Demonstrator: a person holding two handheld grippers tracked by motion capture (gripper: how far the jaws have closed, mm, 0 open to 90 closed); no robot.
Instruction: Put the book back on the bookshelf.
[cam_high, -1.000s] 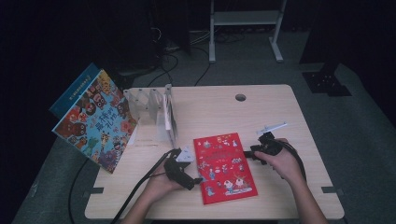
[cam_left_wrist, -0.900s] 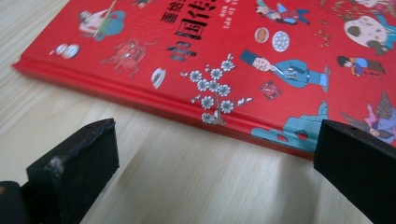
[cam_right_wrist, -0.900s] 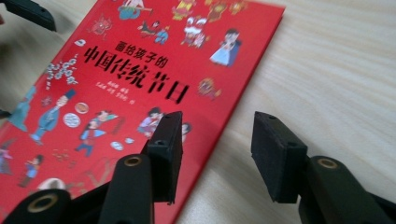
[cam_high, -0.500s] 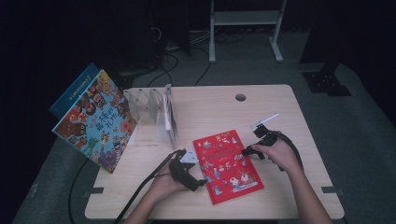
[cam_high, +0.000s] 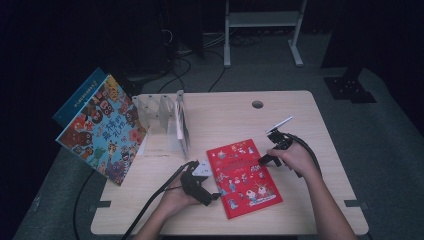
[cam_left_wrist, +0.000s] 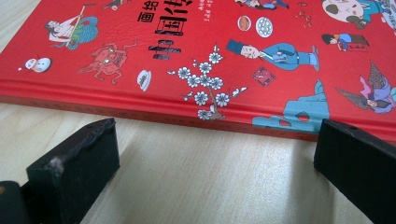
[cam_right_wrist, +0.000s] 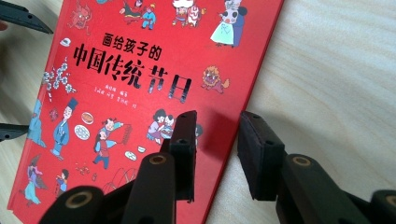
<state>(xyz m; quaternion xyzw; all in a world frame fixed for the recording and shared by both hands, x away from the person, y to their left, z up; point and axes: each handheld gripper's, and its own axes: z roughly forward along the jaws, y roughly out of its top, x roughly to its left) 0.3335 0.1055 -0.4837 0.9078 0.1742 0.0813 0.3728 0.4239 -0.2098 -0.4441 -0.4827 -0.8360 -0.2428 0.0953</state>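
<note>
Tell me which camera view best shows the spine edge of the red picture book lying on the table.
The left gripper view: the flat red hardcover picture book has its long spine edge running straight across, just beyond the left gripper and its wide-open jaws. The high view shows the whole book, small. The right gripper view shows the cover title and the opposite edge.

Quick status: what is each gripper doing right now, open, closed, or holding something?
Left gripper: open, empty, facing the red book spine.
Right gripper: open, fingers straddling the book's edge, not clamped.

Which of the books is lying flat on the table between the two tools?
The red illustrated book, flat on the light wooden table. The colourful blue picture book leans off the table's left edge beside the clear stand.
</note>
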